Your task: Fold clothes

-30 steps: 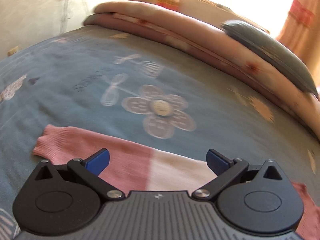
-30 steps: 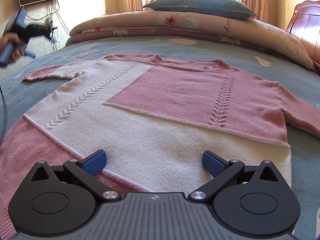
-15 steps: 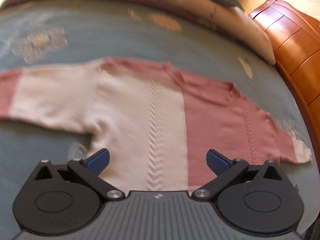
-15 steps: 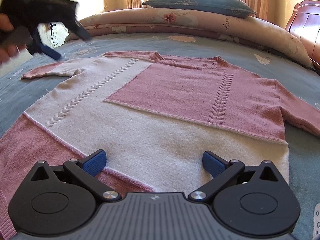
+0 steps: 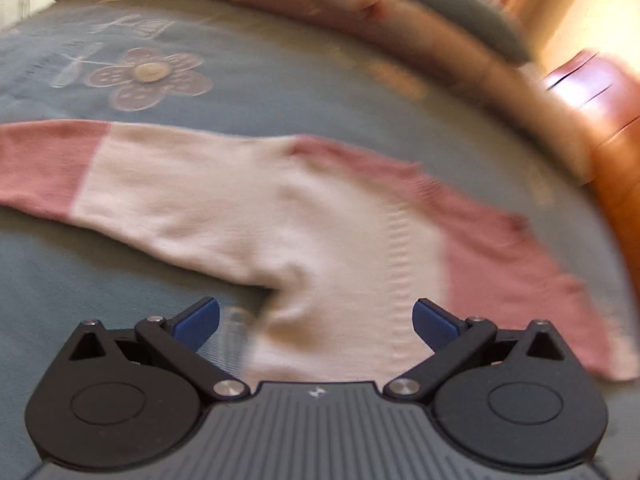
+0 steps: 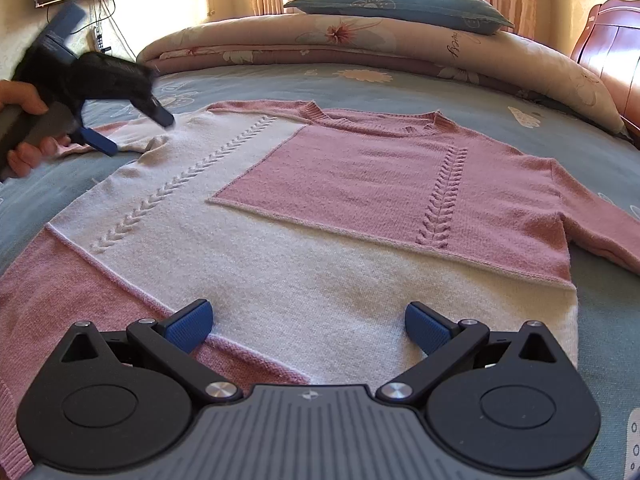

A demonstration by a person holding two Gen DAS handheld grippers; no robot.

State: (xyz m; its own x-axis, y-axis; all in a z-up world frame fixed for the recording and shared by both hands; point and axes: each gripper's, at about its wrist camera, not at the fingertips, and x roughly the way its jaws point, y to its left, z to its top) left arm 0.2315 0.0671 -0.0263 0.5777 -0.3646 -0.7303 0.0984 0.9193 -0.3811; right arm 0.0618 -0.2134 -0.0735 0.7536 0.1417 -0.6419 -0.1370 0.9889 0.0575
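Moved: left gripper point(image 6: 132, 126) has dropped to the armpit of the pink-and-cream knitted sweater point(image 6: 320, 208) | left fingers point(image 5: 198, 318) spread wide, empty | right gripper point(image 6: 308, 326) fingers wide apart, empty, over hem | sweater flat on blue floral bedspread point(image 5: 260, 76) | rolled quilt point(image 6: 360, 44), blue pillow point(image 6: 400, 6) behind.

Only one text shows, a cursive script word printed on the folded floral quilt point(image 6: 452, 46) in the right wrist view, too small and slanted to read with any certainty.
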